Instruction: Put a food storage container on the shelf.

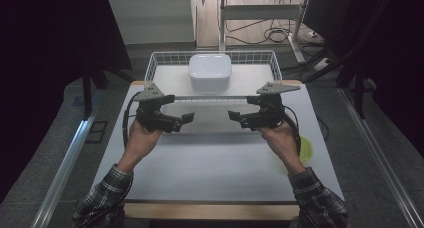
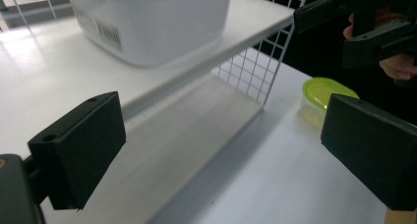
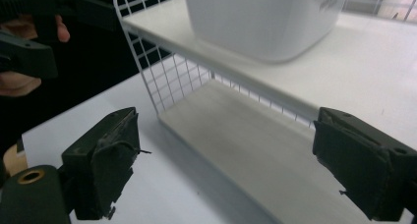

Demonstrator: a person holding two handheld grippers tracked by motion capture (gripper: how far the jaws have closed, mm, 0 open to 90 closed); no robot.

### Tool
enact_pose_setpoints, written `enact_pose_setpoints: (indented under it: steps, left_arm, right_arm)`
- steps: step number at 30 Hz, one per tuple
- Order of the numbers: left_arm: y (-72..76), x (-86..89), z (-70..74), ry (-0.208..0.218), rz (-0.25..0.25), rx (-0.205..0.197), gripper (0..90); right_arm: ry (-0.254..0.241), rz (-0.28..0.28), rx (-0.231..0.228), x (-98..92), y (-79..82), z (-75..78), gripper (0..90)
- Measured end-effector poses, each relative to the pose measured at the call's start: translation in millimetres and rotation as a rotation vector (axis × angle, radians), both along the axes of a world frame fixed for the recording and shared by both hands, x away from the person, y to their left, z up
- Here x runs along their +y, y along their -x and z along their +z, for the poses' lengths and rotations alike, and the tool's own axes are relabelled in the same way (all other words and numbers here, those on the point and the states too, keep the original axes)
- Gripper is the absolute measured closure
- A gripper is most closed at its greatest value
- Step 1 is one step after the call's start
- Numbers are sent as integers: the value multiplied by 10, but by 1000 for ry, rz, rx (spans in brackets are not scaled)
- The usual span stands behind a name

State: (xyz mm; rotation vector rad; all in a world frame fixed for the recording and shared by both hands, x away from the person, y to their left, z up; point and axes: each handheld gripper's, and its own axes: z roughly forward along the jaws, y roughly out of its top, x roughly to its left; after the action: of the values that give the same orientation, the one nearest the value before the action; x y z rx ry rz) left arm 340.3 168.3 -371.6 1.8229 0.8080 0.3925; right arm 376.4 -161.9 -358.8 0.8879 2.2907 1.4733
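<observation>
In front of the wire shelf rack (image 1: 162,58), you are holding both grippers low over the white table (image 1: 210,163) with their tips turned toward each other. Your left gripper (image 1: 187,118) is standing with its jaws wide apart and nothing between them; in the left gripper view the two black pads (image 2: 81,145) are framing the open lower level of the rack and bare tabletop. Your right gripper (image 1: 234,115) is likewise standing spread, with nothing in its jaws; in the right gripper view its pads (image 3: 105,157) are sitting either side of the lower board (image 3: 265,145) of the rack without touching it. The two grippers are staying well apart from each other, with the front edge of the rack's upper shelf (image 1: 210,97) running just behind them. A white plastic tub (image 1: 210,72) is sitting on that upper shelf, near its middle, clear of both grippers; in the left gripper view a barcode label (image 2: 109,35) is showing on its side. The space under the shelf is lying open toward you, fenced by white wire mesh (image 2: 255,67) at its end. Off to your right, a small clear container with a lime-green lid (image 2: 327,92) is resting on the table, just beside your right forearm in the high view. Your plaid sleeves (image 1: 107,193) are coming in from the near edge.
</observation>
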Motion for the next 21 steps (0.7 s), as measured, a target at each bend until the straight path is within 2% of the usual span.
enact_pose_setpoints:
  steps: [6,10,15,18,21]
  left_arm:
    - [113,47,-156,-1,-15,10,43]
    - [168,82,-244,-25,-16,-9,42]
    - [250,88,-395,-56,-22,-13,38]
    - [316,94,-505,-56,-23,-22,37]
    - [356,109,-591,-70,-23,-11,37]
  right_arm:
    - [18,3,-14,-92,125,-129,73]
    - [22,2,-14,-160,203,-211,71]
    - [27,-3,-18,-235,294,-333,75]
    - [43,-10,-28,-276,351,-389,75]
    - [47,-13,-37,-323,406,-426,75]
